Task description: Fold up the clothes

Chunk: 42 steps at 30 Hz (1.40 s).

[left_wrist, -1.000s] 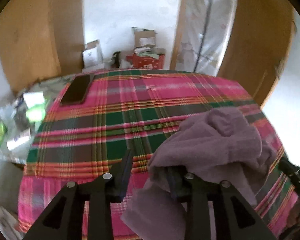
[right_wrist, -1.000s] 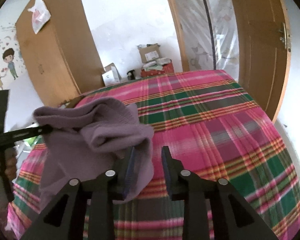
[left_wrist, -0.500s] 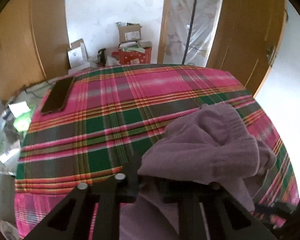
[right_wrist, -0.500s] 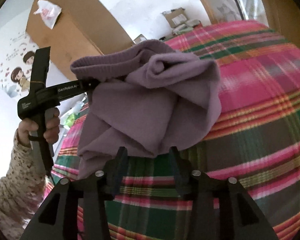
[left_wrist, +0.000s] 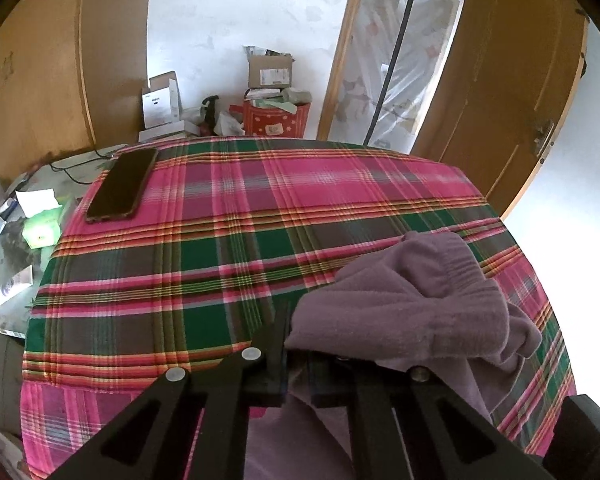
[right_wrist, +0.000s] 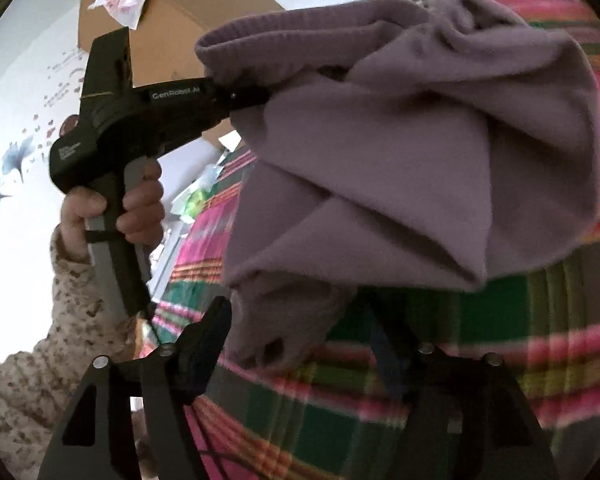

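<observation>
while the left gripper [right_wrist: 240,96] pinches the crumpled mauve fleece garment [right_wrist: 400,152] with jaws closing on its ribbed edge, the cloth hangs above the near right corner of the pink-and-green plaid bed [left_wrist: 228,248]. right gripper [right_wrist: 300,332]: jaws opening wide, the garment's lower hem between them, unclamped.
</observation>
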{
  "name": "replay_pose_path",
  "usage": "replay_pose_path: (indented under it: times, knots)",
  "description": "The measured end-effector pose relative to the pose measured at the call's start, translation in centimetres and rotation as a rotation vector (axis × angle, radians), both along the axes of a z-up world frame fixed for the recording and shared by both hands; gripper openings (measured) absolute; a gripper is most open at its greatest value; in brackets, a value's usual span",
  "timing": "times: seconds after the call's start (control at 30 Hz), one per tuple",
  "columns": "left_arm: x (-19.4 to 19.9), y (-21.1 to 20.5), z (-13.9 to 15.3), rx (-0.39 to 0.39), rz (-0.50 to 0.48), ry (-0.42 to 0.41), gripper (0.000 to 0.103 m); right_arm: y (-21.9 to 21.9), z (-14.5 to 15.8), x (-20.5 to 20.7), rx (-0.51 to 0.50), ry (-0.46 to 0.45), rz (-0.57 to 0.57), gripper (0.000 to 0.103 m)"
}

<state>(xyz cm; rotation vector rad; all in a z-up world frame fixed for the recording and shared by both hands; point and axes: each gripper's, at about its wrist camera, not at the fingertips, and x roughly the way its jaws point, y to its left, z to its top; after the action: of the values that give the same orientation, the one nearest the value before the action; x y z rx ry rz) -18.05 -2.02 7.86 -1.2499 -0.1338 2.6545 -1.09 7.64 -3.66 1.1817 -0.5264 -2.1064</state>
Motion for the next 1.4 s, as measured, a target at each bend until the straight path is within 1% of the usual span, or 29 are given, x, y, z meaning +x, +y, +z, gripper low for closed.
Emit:
replay_pose_path:
  times: [0.07, 0.17, 0.33, 0.4, 0.47, 0.5, 0.57, 0.63, 0.67, 0.73, 0.9, 1.0, 1.03, 1.07, 1.17, 1.2, 1.27, 1.4]
  knots:
    - [-0.2, 0.2, 0.0, -0.005, -0.003, 0.002, 0.007, -1.1, 0.2, -0.1, 0.039, 0.028, -0.004, 0.071]
    - [-0.5, 0.8, 0.1, -0.034, -0.017, 0.010, 0.008, -2.4, 0.3, -0.1, 0.089, 0.064, -0.013, 0.071]
    - [-1.7, 1.3, -0.3, -0.052, -0.027, -0.012, 0.009, -3.9, 0.2, -0.2, 0.101, 0.095, -0.018, 0.070]
    - [-2.1, 1.5, -0.6, -0.055, -0.038, -0.029, 0.009, -4.6, 0.2, -0.2, 0.115, 0.110, -0.012, 0.067]
    - [-2.5, 1.7, -0.8, -0.060, -0.039, -0.037, 0.009, -5.3, 0.2, 0.0, 0.133, 0.127, 0.006, 0.053]
    - [-2.6, 1.6, -0.9, -0.058, -0.036, -0.040, 0.005, -5.5, 0.1, 0.0, 0.142, 0.130, 0.007, 0.049]
    - [-2.7, 1.4, -0.8, -0.039, -0.027, -0.046, 0.004, -5.6, 0.1, 0.1, 0.141, 0.131, -0.002, 0.028]
    - [-2.7, 0.8, -0.4, -0.005, -0.004, -0.048, 0.004, -5.2, 0.2, 0.2, 0.129, 0.132, -0.024, 0.021]
    - [-2.8, 0.5, -0.2, 0.010, 0.007, -0.048, 0.004, -5.0, 0.3, 0.3, 0.125, 0.137, -0.036, 0.020]
    - [-2.7, -0.2, 0.5, 0.033, 0.031, -0.038, 0.003, -4.8, 0.8, 0.7, 0.145, 0.171, -0.058, 0.019]
    - [-2.1, -0.7, 1.9, 0.037, 0.052, -0.003, 0.003, -4.2, 2.3, 2.0, 0.203, 0.247, -0.107, 0.017]
    - [-1.8, -0.7, 2.6, 0.046, 0.061, 0.009, 0.003, -1.9, 3.5, 1.6, 0.223, 0.274, -0.145, 0.017]
    - [-1.7, -0.6, 2.8, 0.050, 0.062, 0.014, 0.003, -0.8, 3.9, 0.8, 0.243, 0.290, -0.160, 0.016]
    - [-1.6, -0.6, 3.0, 0.054, 0.063, 0.019, 0.003, 1.4, 4.7, 1.2, 0.262, 0.301, -0.170, 0.016]
    - [-1.1, -0.7, 3.7, 0.083, 0.071, 0.034, 0.003, 2.4, 5.5, 0.6, 0.321, 0.342, -0.202, 0.016]
    - [-0.9, -0.7, 3.9, 0.098, 0.074, 0.036, 0.003, 2.3, 5.3, -0.4, 0.344, 0.354, -0.213, 0.015]
    - [-0.6, -0.8, 4.2, 0.126, 0.078, 0.038, 0.003, 3.0, 6.0, -0.6, 0.391, 0.382, -0.230, 0.015]
    - [0.4, -0.4, 4.9, 0.135, 0.085, 0.071, 0.003, 5.1, 7.1, -0.4, 0.493, 0.438, -0.270, 0.014]
